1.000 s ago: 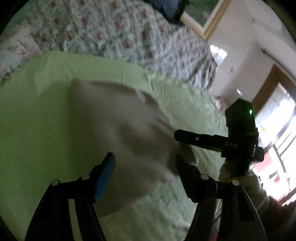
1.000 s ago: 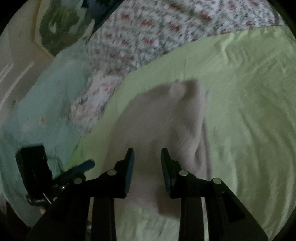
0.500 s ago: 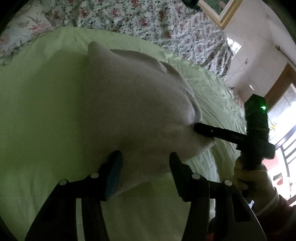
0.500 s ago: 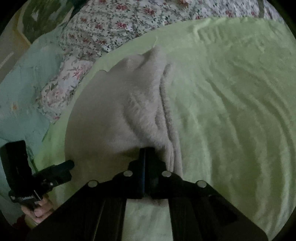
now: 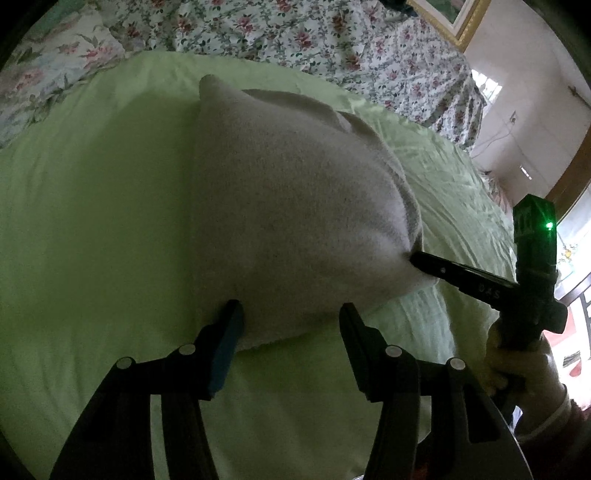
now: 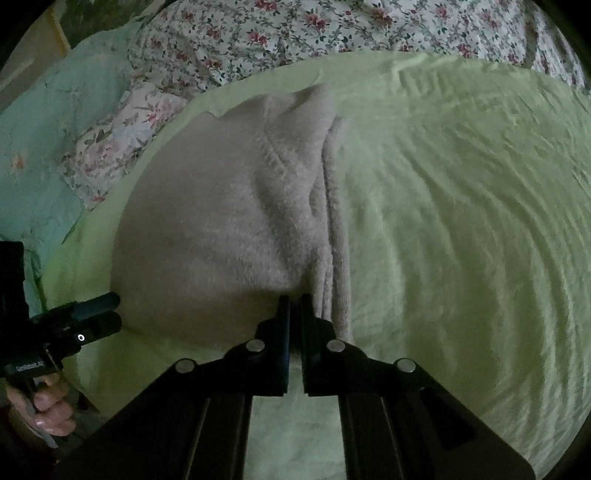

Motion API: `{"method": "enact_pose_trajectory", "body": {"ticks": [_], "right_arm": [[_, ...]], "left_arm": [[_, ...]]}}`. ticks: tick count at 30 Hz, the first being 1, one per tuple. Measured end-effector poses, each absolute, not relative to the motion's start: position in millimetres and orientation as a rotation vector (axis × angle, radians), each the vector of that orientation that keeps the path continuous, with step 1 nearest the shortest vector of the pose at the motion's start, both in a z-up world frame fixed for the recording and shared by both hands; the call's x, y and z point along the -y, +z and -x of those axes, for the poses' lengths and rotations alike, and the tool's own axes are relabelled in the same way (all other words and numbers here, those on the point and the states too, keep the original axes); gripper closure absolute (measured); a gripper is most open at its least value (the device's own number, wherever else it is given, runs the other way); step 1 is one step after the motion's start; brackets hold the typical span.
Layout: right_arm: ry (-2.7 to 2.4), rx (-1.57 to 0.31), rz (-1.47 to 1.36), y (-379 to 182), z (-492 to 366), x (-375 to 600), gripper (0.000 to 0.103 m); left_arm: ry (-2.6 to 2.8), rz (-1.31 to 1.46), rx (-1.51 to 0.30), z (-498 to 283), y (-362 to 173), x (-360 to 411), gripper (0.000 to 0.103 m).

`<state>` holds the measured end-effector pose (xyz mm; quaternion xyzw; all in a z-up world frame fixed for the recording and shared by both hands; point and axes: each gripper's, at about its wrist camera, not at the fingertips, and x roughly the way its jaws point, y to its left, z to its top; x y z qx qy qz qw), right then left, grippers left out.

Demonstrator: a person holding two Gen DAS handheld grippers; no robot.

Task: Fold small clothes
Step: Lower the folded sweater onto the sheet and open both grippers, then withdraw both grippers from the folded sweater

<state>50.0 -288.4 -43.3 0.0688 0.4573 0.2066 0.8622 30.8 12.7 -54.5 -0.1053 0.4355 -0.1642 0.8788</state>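
Note:
A fuzzy grey-white small garment (image 5: 288,206) lies folded on the green sheet (image 5: 92,221). My left gripper (image 5: 290,317) is open, its jaws on either side of the garment's near edge. My right gripper (image 6: 294,301) is shut on the garment's (image 6: 221,206) near right corner, where several layered edges (image 6: 334,236) run along its right side. The right gripper also shows in the left wrist view (image 5: 417,260), pinching that corner. The left gripper shows in the right wrist view (image 6: 110,310) at the garment's near left edge.
A floral quilt (image 5: 295,33) lies behind the green sheet. A floral pillow (image 6: 110,144) and a pale teal cover (image 6: 44,140) lie to the left. A framed picture (image 5: 447,18), a white wall and a doorway (image 5: 569,177) are at the right.
Both grippers have moved down to the garment's near edge. My right gripper closed on the near right corner. The left jaws have come around the near edge and stay open.

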Motion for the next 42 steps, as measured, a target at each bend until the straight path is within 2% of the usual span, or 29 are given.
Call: {"method": "enact_pose_trajectory", "body": {"ticks": [6, 15, 17, 19, 20, 35, 36, 37, 38, 39, 40, 42], "right_arm": [[0.433, -0.967, -0.191, -34, -46, 294, 0.097], [0.450, -0.888, -0.219, 9, -37, 296, 0.095], [0.456, -0.877, -0.215, 17, -32, 294, 0.088], [0.467, -0.868, -0.215, 23, -25, 292, 0.067], [0.472, -0.864, -0.213, 24, -23, 291, 0.065], [0.467, -0.916, -0.185, 13, 4, 290, 0.064], [0.469, -0.915, -0.178, 14, 4, 288, 0.059], [0.471, -0.914, -0.167, 15, 5, 286, 0.048], [0.472, -0.909, -0.156, 17, 6, 285, 0.041], [0.474, -0.903, -0.152, 18, 8, 284, 0.028], [0.480, -0.896, -0.148, 19, 10, 282, 0.021], [0.484, -0.899, -0.135, 17, 12, 281, 0.019]], "left_arm": [[-0.350, 0.223, -0.906, -24, -43, -16, 0.045], [-0.293, 0.253, -0.870, -1, -18, -38, 0.035], [-0.263, 0.248, -0.864, 4, -11, -42, 0.030], [-0.237, 0.235, -0.860, 9, -7, -45, 0.027], [-0.220, 0.225, -0.860, 10, -5, -47, 0.026], [-0.111, 0.107, -0.917, 12, -8, -43, 0.016], [-0.100, 0.093, -0.916, 12, -8, -43, 0.016], [-0.087, 0.078, -0.912, 13, -7, -42, 0.015], [-0.076, 0.062, -0.907, 14, -5, -42, 0.014], [-0.068, 0.048, -0.904, 15, -5, -41, 0.012], [-0.059, 0.037, -0.902, 16, -5, -41, 0.010], [-0.039, 0.012, -0.903, 18, -6, -38, 0.007]]}}
